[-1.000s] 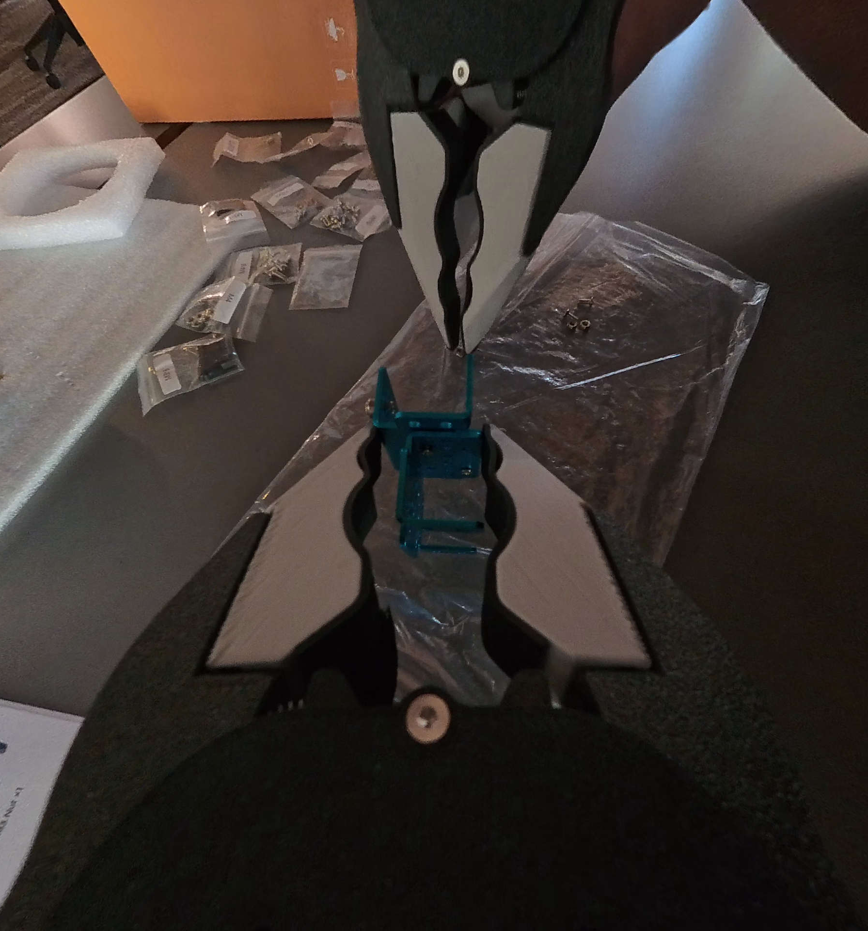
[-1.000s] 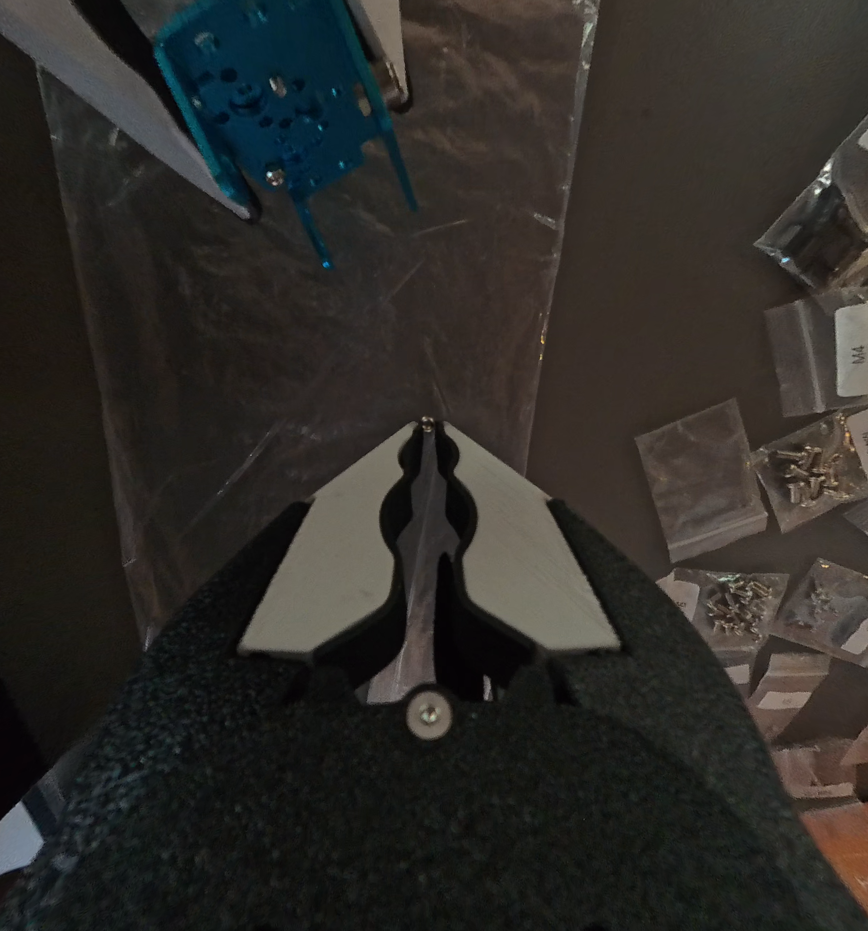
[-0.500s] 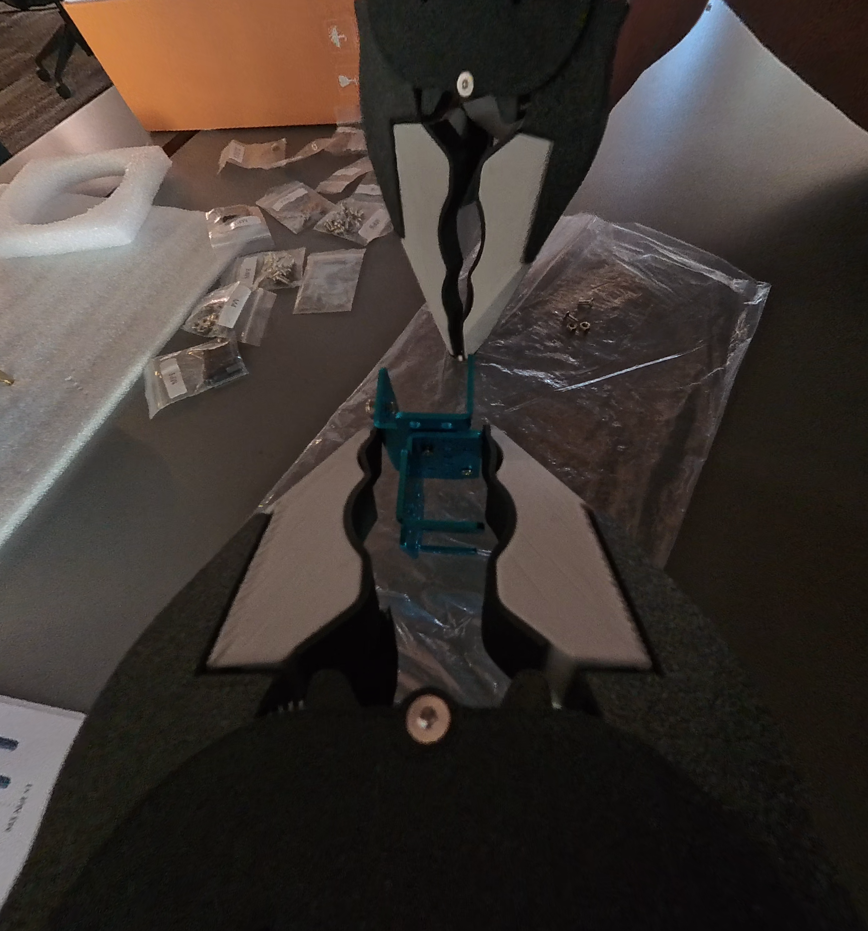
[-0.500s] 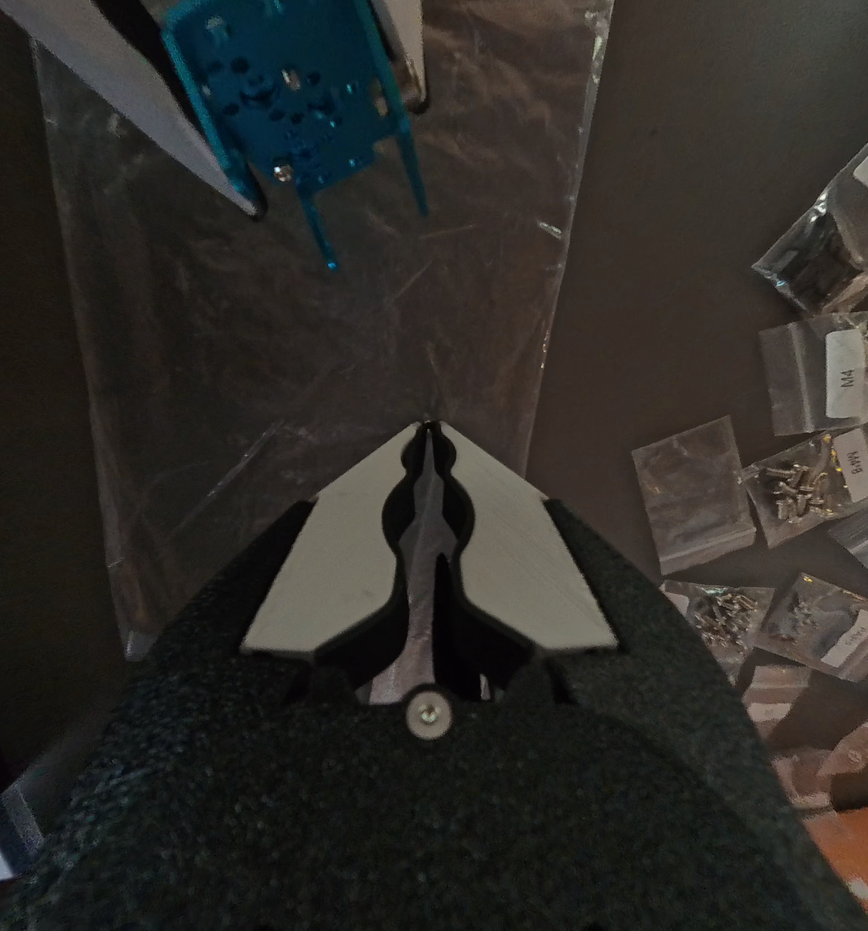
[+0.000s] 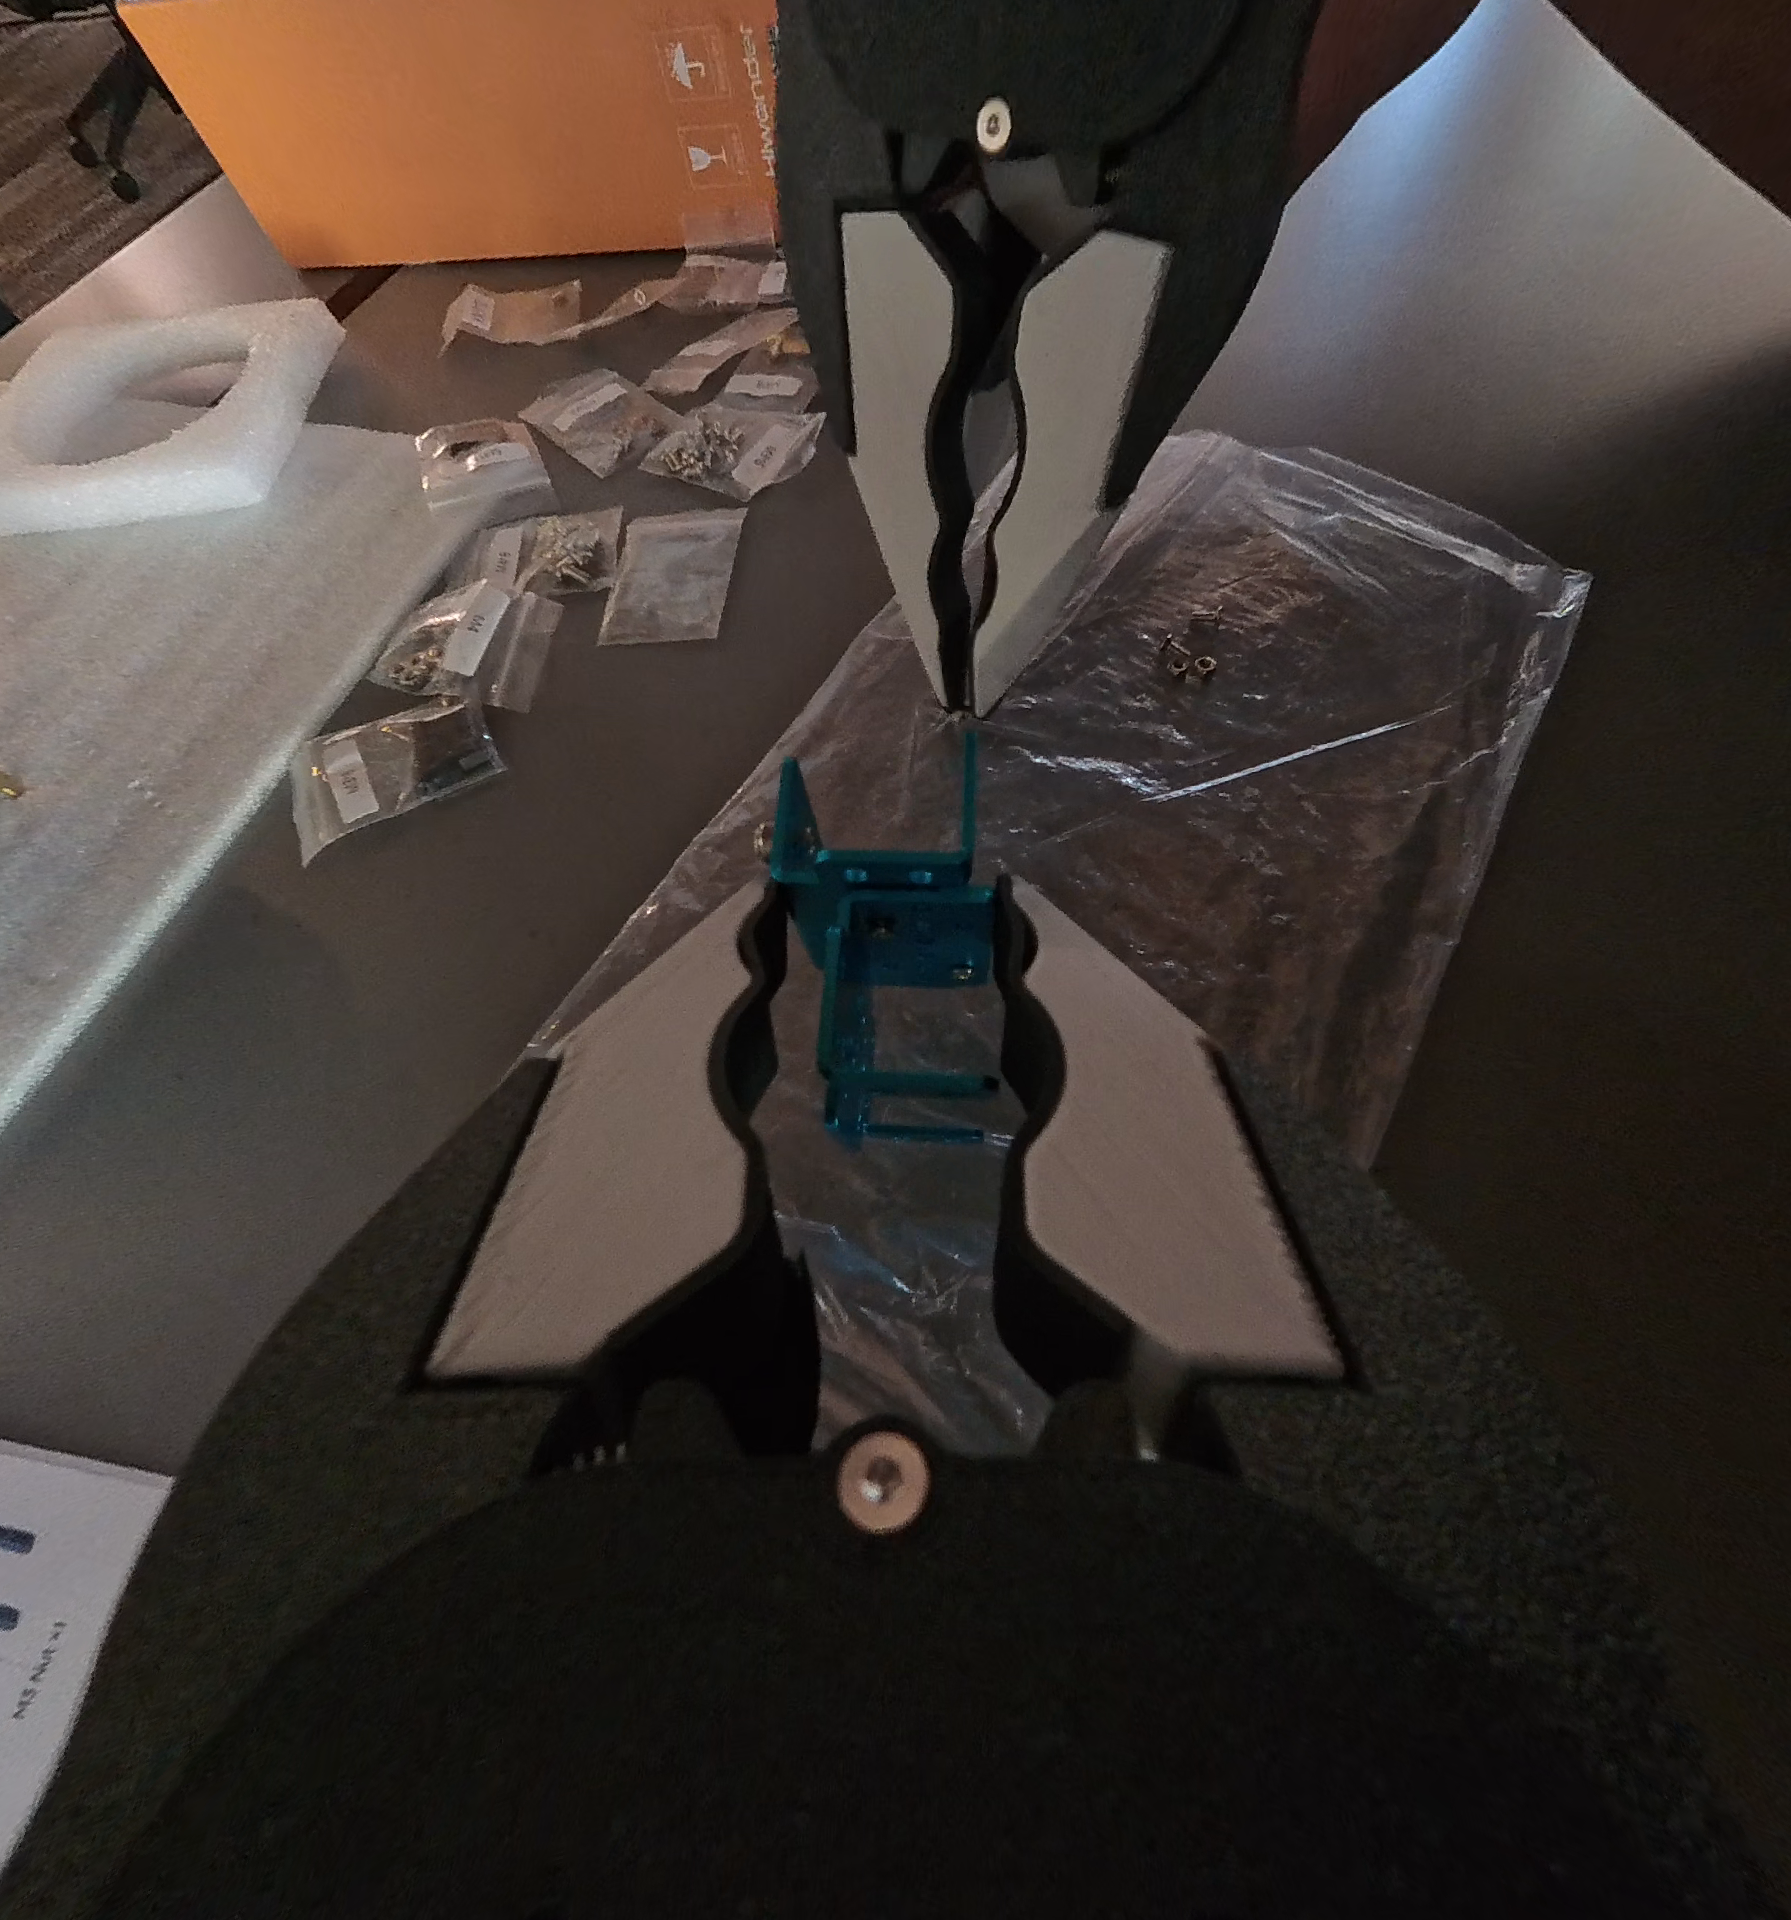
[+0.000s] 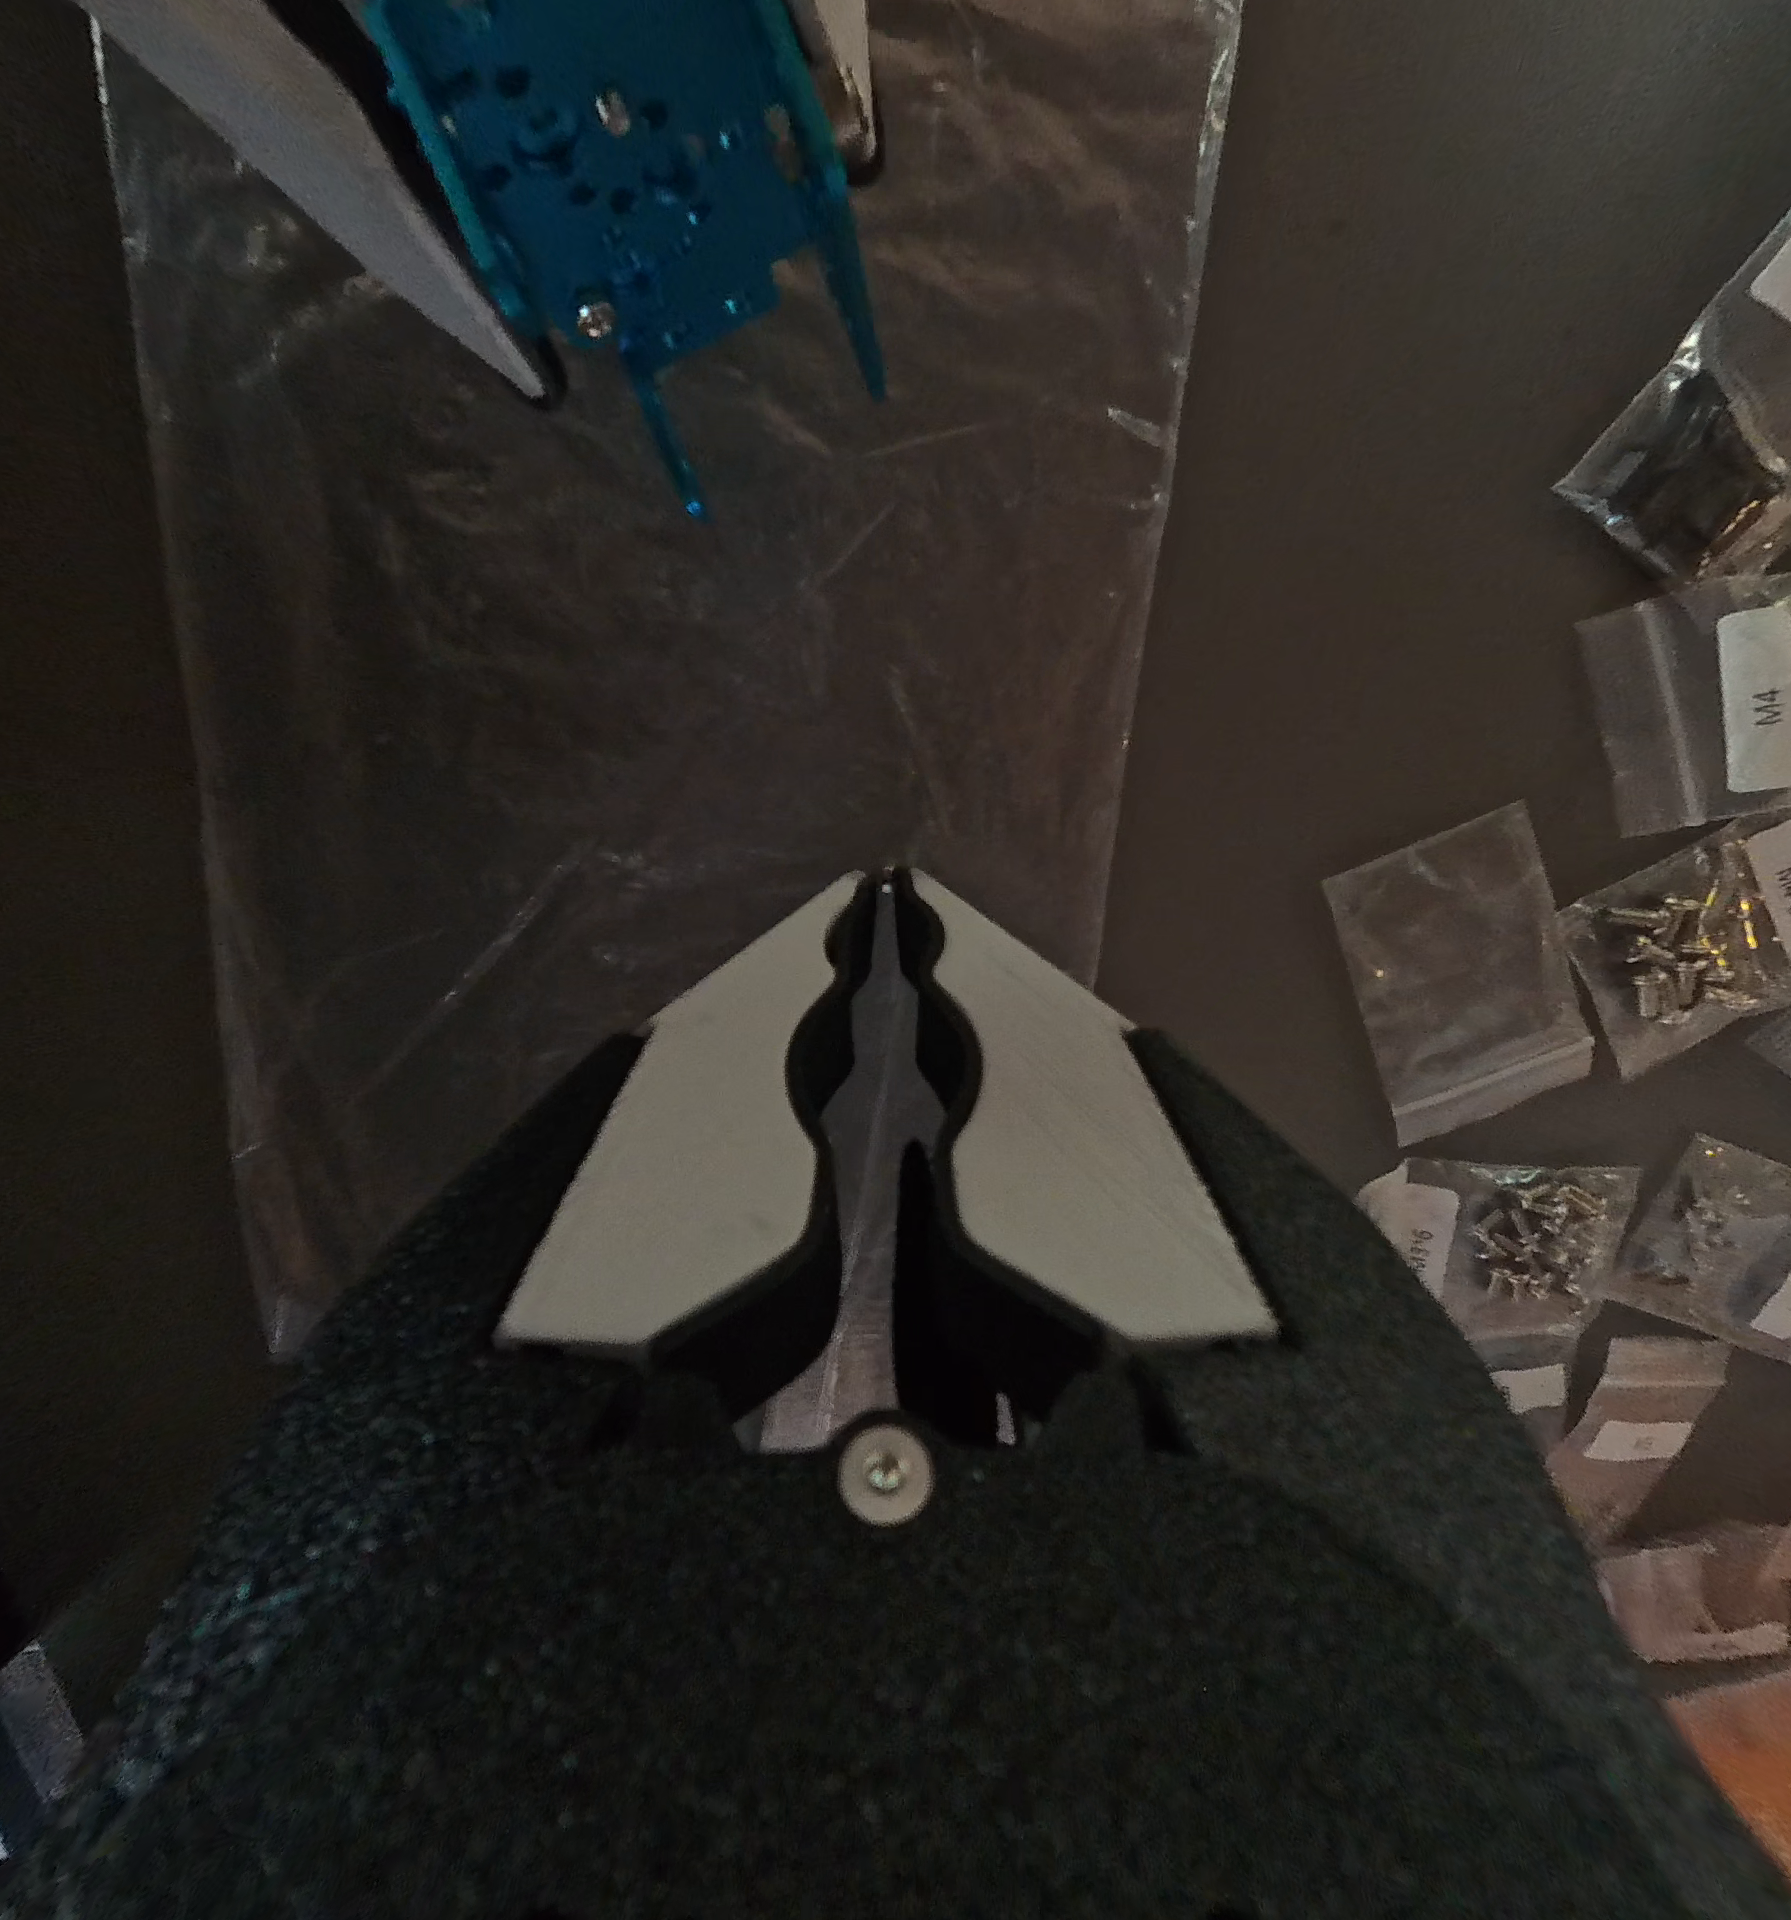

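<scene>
Left gripper (image 5: 886, 894) clamped on blue metal bracket (image 5: 875, 966), held above clear plastic sheet (image 5: 1234, 831). Right gripper (image 6: 891, 878) pinched closed on tiny object, possibly screw (image 6: 890, 884), near bracket's prongs.

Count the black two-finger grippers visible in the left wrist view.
2. The left gripper, at the bottom, has its fingers shut on a blue metal bracket. The right gripper, at the top, points down over a clear plastic sheet, pinching what looks like a tiny silver screw.
</scene>
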The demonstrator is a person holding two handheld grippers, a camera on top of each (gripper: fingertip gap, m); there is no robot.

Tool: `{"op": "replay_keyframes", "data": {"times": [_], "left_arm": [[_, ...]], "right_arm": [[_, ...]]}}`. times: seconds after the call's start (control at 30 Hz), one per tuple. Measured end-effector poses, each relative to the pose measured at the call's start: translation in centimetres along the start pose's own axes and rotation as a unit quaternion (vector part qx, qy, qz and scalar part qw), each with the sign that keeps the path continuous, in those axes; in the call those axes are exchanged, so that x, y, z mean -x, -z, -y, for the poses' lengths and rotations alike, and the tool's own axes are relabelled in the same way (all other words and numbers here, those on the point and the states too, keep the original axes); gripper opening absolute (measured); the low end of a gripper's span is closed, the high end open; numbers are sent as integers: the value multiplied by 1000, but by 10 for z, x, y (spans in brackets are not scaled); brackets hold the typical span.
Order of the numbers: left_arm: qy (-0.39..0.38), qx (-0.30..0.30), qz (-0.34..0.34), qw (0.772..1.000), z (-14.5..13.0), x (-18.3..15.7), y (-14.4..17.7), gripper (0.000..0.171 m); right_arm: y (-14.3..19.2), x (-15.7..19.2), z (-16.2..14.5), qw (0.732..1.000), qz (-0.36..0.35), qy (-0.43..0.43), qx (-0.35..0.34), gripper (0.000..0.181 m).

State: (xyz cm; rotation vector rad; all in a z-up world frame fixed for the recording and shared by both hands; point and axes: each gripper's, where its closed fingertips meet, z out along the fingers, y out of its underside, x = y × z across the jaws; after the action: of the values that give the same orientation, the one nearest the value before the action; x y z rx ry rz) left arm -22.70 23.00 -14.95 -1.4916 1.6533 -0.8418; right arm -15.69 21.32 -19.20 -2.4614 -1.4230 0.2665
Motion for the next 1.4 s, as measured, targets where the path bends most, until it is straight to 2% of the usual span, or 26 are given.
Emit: {"op": "replay_keyframes", "data": {"times": [0.23,0.73,0.97,1.17,1.4], "left_arm": [[-2,0,1,1000,0,0,0,39],[-4,1,0,1000,0,-1,0,39],[-4,-2,2,1000,1,0,1,39],[-4,-3,1,1000,2,-1,1,39],[-6,-2,-2,1000,1,-2,-1,39]], "right_arm": [[-1,5,-1,1000,17,-5,5,4],[-4,5,2,1000,-3,23,22,4],[-4,5,3,1000,-1,20,7,4],[1,3,5,999,25,-8,-46,0],[2,6,-1,1000,15,9,-22,7]]}}
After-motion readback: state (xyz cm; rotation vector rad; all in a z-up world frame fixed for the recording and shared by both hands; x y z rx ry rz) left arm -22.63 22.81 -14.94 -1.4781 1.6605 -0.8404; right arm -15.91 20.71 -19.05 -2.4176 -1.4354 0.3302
